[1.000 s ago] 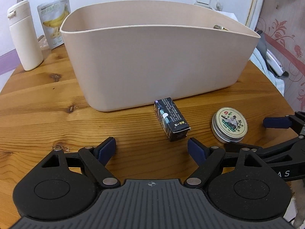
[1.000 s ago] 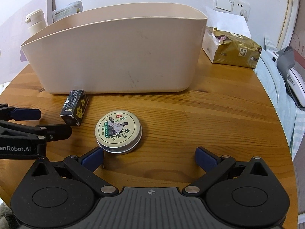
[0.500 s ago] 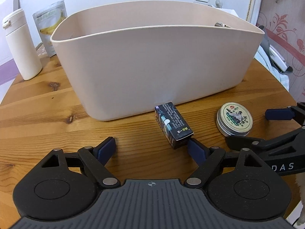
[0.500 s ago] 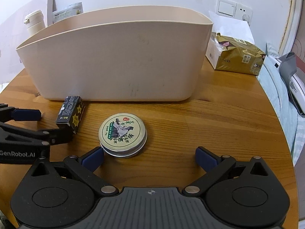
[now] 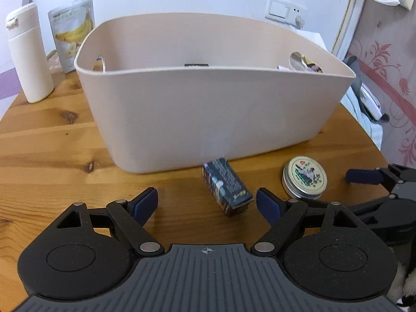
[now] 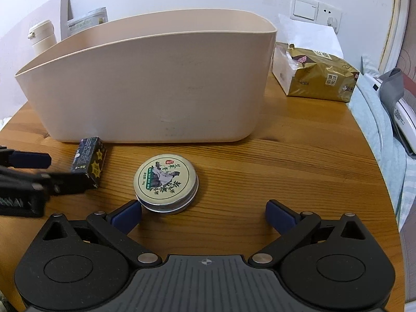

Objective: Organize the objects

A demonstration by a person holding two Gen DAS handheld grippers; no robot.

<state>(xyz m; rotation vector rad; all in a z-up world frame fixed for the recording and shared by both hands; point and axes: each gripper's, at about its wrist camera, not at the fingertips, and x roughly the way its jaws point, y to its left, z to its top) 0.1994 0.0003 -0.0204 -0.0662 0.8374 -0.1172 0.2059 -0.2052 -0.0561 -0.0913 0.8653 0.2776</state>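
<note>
A small dark box [image 5: 226, 187] lies on the wooden table [image 5: 52, 156] just in front of the beige basket [image 5: 208, 114]. My left gripper [image 5: 206, 204] is open; the box's near end sits between its blue fingertips, closer to the right one, with a gap on both sides. A round tin with a printed lid [image 6: 165, 182] lies to the right of the box. My right gripper [image 6: 203, 214] is open just in front of the tin, whose near left edge is close to the left pad. One right gripper finger [image 5: 364, 176] shows beyond the tin.
A white bottle [image 5: 26, 54] and a banana snack pouch [image 5: 74, 31] stand behind the basket on the left. A gold tissue pack [image 6: 319, 75] lies at the back right. The basket holds a few items [image 5: 309, 66]. The table edge curves off at the right [image 6: 374, 156].
The left wrist view now looks down over the basket rim into its inside. The dark box has come closer, in between the left fingertips. The right view is nearly unchanged.
</note>
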